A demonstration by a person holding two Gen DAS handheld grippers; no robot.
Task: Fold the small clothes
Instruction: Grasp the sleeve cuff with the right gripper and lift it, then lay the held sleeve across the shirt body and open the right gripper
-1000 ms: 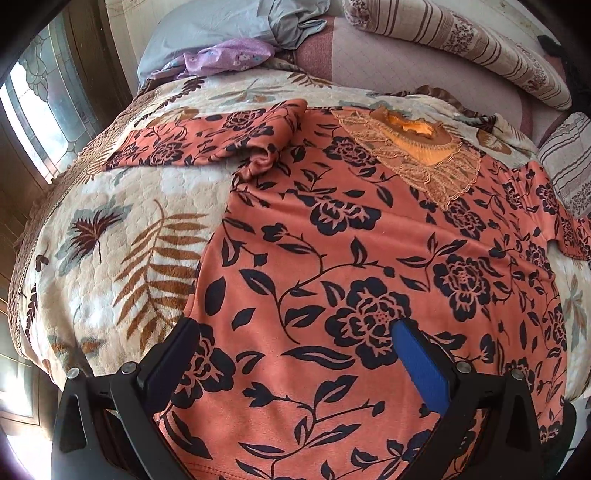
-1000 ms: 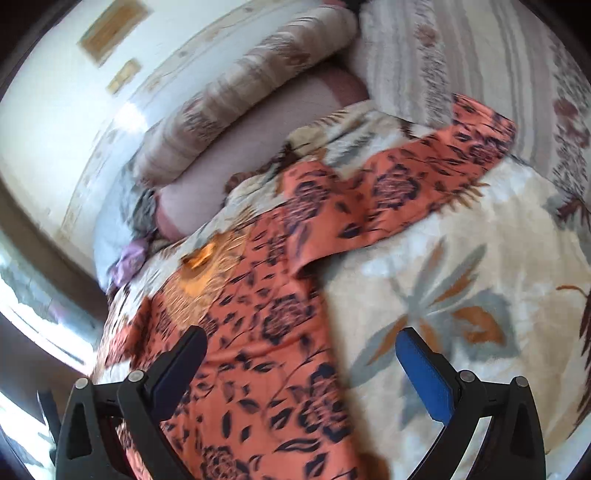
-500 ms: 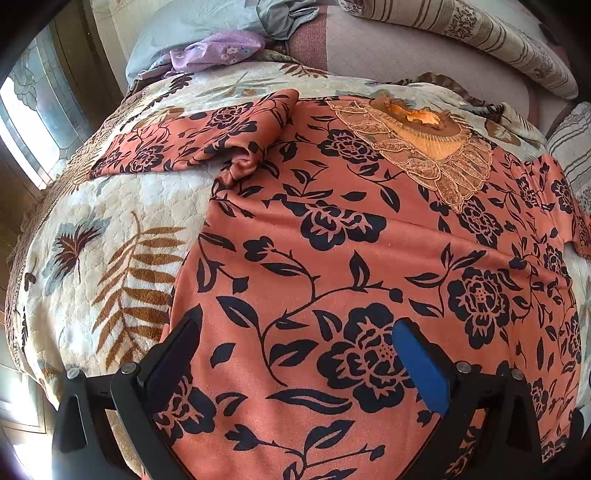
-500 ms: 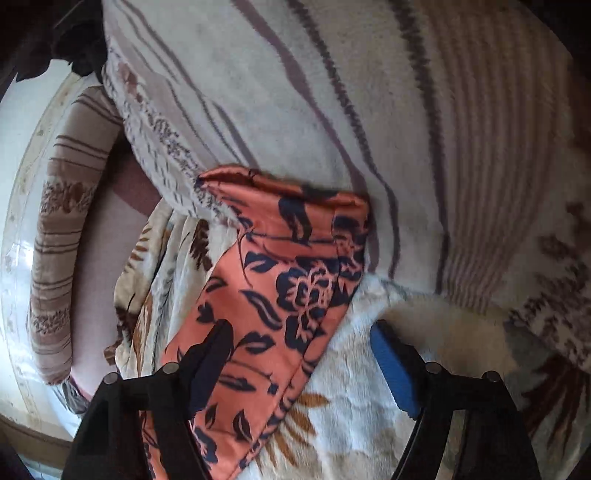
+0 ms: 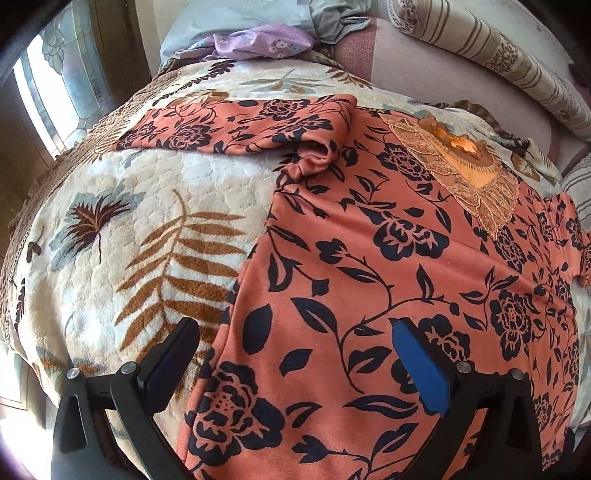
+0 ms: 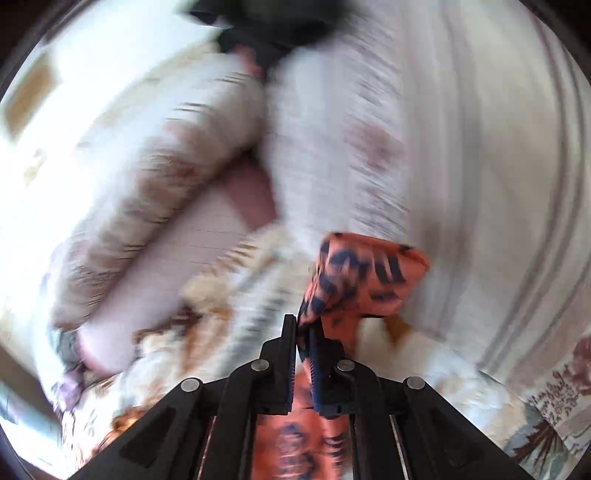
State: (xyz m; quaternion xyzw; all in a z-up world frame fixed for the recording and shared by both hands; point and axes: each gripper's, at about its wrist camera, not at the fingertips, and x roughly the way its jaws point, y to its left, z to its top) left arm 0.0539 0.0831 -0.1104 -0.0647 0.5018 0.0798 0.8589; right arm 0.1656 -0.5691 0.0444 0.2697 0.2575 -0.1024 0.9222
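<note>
Currently the right gripper (image 6: 302,334), jaws just closed, pinches the sleeve end (image 6: 364,275) of the coral floral top (image 5: 369,258) spread flat on the bed (image 5: 122,229). Left gripper (image 5: 295,354) hangs wide-open over the hem, holding nothing. Rec.: carry sleeve inward across the body w/o dragging the torso, lay it flat, then release.

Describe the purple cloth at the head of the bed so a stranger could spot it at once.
Start at the leaf-print blanket covering the bed and follow it to its far end, beyond the orange floral top. There the purple cloth lies crumpled against a pale blue pillow. It alone is lilac with tiny flowers.
</note>
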